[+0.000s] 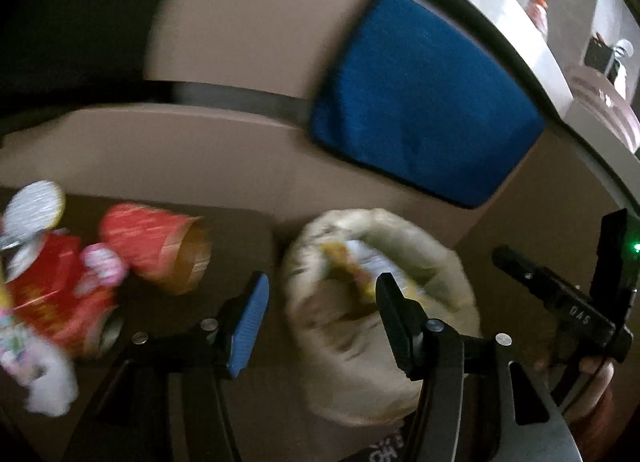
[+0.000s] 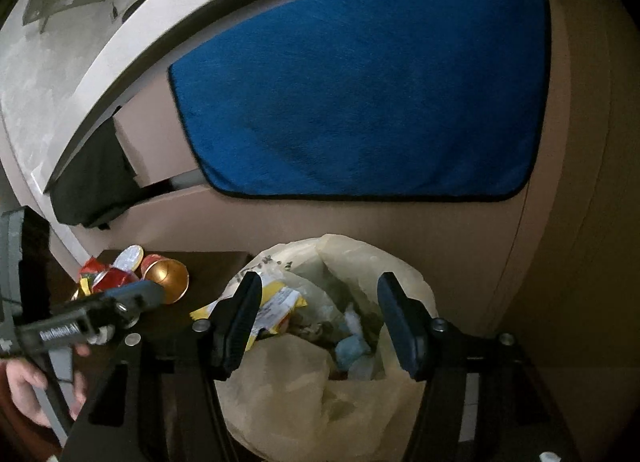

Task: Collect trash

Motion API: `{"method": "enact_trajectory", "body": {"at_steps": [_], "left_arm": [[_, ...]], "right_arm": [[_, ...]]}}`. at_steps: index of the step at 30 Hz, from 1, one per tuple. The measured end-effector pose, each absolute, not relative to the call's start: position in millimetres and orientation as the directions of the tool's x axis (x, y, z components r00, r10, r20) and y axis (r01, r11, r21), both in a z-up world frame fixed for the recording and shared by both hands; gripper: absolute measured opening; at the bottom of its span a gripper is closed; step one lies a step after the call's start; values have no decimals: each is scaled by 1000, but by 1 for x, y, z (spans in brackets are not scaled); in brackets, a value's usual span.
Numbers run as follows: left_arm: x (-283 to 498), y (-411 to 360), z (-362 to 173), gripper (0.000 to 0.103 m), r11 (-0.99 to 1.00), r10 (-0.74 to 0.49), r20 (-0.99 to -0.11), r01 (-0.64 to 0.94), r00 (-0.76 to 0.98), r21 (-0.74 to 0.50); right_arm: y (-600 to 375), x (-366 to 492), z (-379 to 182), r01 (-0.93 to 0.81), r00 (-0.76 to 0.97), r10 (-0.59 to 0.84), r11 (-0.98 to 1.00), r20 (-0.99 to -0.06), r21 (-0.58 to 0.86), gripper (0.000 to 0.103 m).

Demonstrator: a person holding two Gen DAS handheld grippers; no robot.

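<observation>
A pale plastic trash bag point(image 2: 320, 382) stands open on the floor with wrappers and scraps inside; it also shows in the left wrist view point(image 1: 360, 342). My right gripper point(image 2: 318, 322) is open and empty right above the bag's mouth. My left gripper point(image 1: 320, 322) is open and empty, at the bag's left rim. A red paper cup point(image 1: 156, 246) lies on its side on a dark low table point(image 1: 240, 229), beside red and pink wrappers point(image 1: 52, 302) and a foil lid point(image 1: 34, 207). The cup point(image 2: 166, 274) and wrappers point(image 2: 104, 274) also show in the right wrist view.
A blue cloth point(image 2: 360, 93) hangs over a beige sofa point(image 2: 580, 221) behind the bag. A white counter edge point(image 2: 120, 41) curves above. The left gripper's body point(image 2: 80, 326) and the hand holding it cross the right view's lower left.
</observation>
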State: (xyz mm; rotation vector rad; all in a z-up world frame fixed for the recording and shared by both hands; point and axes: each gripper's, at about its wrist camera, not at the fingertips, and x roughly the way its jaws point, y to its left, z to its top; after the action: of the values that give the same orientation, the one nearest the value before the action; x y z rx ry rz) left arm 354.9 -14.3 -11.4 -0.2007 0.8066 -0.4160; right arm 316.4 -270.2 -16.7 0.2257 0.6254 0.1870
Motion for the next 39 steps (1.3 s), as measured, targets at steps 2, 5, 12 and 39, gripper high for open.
{"method": "enact_trajectory", "body": {"at_steps": [2,5,12,39], "left_arm": [[343,16,-12,57,921,-387,-663,238,641,-307],[325,68,-14,57,945,-313,-675,151,668,-289],[296,197,-17,57,975,-140,-698,-25,702,-221],[258,390,-74,54,815,-478,-698,-26,534,-579]], "right_arm": [[-261,312,-15,-126,795,253,958,-552,258,58],[-242,301,-8,-165,804,275,955,-528,247,58],[-179,298,2,-288,773,393,917,-499,276,58],[114,311,-36,-743,400,613,652,-681,150,57]]}}
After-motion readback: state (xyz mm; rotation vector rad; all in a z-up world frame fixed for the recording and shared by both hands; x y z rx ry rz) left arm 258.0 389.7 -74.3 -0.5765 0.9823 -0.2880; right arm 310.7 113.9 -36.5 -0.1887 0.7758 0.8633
